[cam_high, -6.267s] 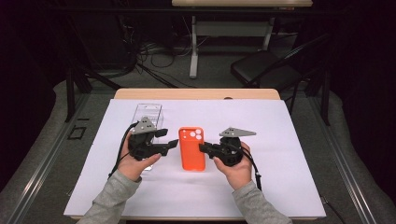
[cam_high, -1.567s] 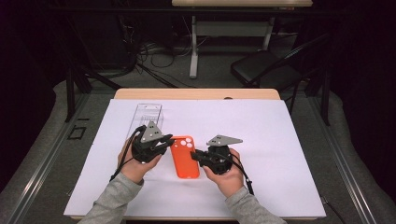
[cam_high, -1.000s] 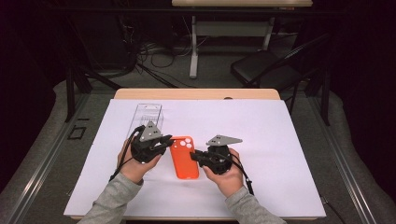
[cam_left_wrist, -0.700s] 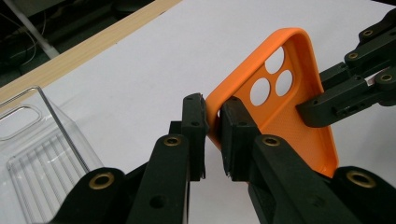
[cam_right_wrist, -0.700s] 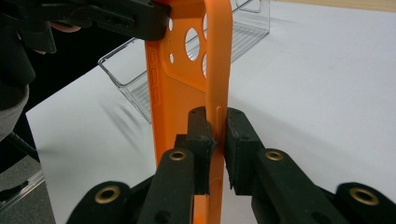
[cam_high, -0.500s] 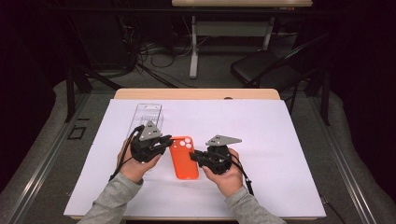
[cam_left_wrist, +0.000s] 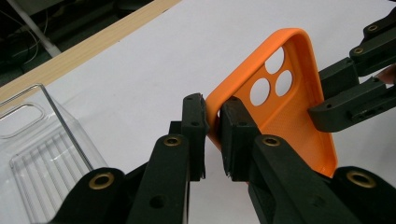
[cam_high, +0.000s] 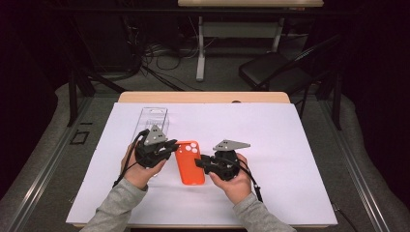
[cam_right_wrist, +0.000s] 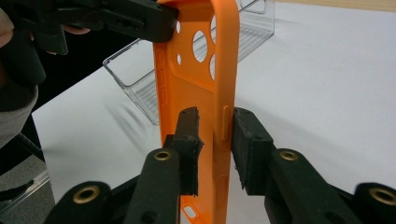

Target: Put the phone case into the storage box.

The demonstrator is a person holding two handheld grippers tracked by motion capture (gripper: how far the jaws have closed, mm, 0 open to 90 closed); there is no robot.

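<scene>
Two tongs meet over an orange phone case at the near middle of the worktop, which is covered by a white sheet. The left tongs come in from the case's left and the right tongs from its right, each held in a hand with a grey sleeve.

In the left gripper view, the left tongs are narrowed on the case's rim near the end with the three round camera holes, one jaw outside the rim and one inside. In the right gripper view, the right tongs straddle one long side wall of the case near its side button, one jaw inside and one outside; the outer jaw looks just short of touching, so I cannot tell whether the grip is firm.

A clear plastic tray lies on the sheet just beyond the left hand, toward the far left. The right hand rests near the front edge.
</scene>
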